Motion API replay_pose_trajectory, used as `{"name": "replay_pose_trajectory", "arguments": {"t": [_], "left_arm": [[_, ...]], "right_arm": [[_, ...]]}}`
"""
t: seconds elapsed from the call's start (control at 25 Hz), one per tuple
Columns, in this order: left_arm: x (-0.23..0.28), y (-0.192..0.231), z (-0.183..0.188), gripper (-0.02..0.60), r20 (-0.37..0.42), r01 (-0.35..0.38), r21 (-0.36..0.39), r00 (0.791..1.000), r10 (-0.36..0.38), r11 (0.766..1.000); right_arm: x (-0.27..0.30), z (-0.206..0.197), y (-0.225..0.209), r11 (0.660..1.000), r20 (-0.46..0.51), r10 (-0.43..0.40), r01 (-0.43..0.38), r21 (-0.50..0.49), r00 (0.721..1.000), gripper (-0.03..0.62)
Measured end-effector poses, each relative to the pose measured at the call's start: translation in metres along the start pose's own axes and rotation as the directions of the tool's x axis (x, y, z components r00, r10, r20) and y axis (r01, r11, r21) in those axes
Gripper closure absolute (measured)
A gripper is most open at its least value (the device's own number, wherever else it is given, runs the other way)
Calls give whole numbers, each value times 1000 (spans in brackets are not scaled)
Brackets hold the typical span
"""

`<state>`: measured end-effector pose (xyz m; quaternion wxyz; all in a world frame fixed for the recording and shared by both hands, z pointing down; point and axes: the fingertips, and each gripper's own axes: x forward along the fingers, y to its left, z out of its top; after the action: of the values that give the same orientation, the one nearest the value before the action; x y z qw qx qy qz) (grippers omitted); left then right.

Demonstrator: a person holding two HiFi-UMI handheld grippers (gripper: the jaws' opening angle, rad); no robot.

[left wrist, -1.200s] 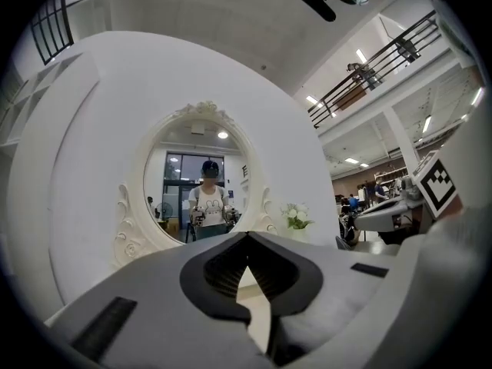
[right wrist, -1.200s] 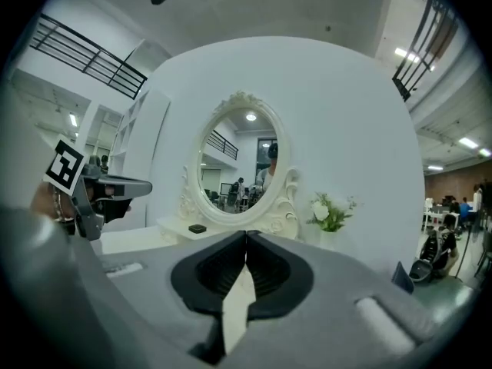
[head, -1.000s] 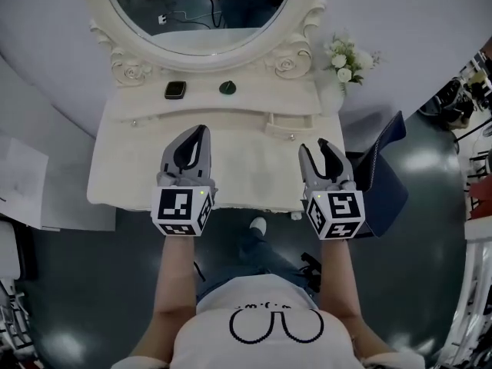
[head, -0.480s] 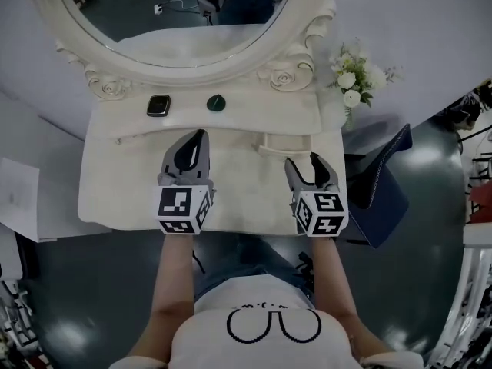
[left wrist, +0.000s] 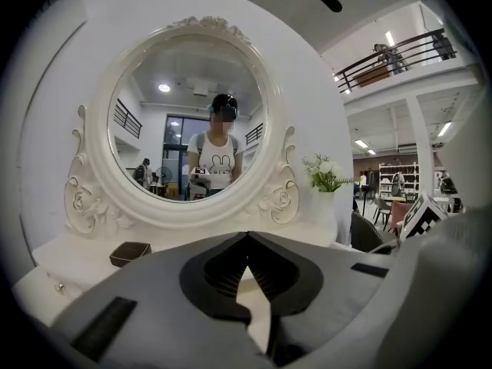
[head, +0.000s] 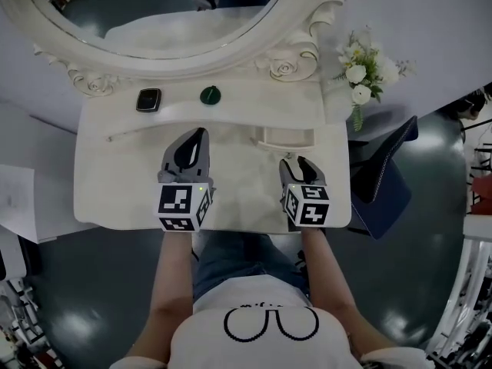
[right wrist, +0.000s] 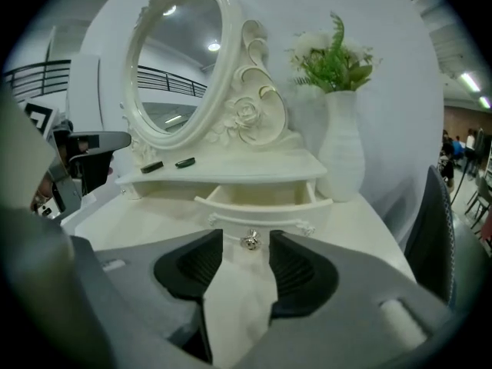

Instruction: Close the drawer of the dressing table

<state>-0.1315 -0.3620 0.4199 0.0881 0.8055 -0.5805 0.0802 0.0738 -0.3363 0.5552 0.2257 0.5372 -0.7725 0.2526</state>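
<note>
The white dressing table (head: 115, 191) has its right drawer (head: 286, 138) pulled out; the drawer is empty inside (right wrist: 261, 195). My right gripper (head: 300, 164) hovers just in front of it. Its jaws are apart and closing (right wrist: 246, 235), with the drawer's small metal knob (right wrist: 250, 242) showing between the tips and not pressed by them. My left gripper (head: 197, 138) hangs over the table top's middle, its fingertips together (left wrist: 246, 237) on nothing, pointing at the oval mirror (left wrist: 192, 121).
A dark square case (head: 148, 99) and a green round item (head: 210, 94) lie on the shelf under the mirror. A white vase of flowers (head: 360, 71) stands at the right back corner. A dark chair (head: 382, 181) is at the table's right side.
The right gripper has come down and leftward to the front of the open drawer, and its jaws look narrower than a second ago. The left gripper has sunk slightly over the table top.
</note>
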Motion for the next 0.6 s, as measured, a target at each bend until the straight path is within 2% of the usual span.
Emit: {"name": "replay_pose_trajectory", "arguments": {"t": [0.36, 0.4, 0.44, 0.6], "left_arm": [[18, 2, -21, 583, -51, 58, -5, 997, -58, 998], [20, 2, -22, 583, -56, 65, -3, 996, -65, 998], [22, 1, -23, 583, -60, 72, -2, 996, -72, 997], [28, 2, -24, 583, -71, 94, 1, 993, -93, 996]], "right_arm": [[25, -11, -5, 998, -32, -42, 43, 47, 999, 436], [26, -10, -6, 997, -32, -51, 53, 49, 998, 479], [26, -10, -6, 997, -36, -58, 60, 48, 998, 488], [26, -11, -5, 997, -56, -58, 61, 49, 997, 491]]}}
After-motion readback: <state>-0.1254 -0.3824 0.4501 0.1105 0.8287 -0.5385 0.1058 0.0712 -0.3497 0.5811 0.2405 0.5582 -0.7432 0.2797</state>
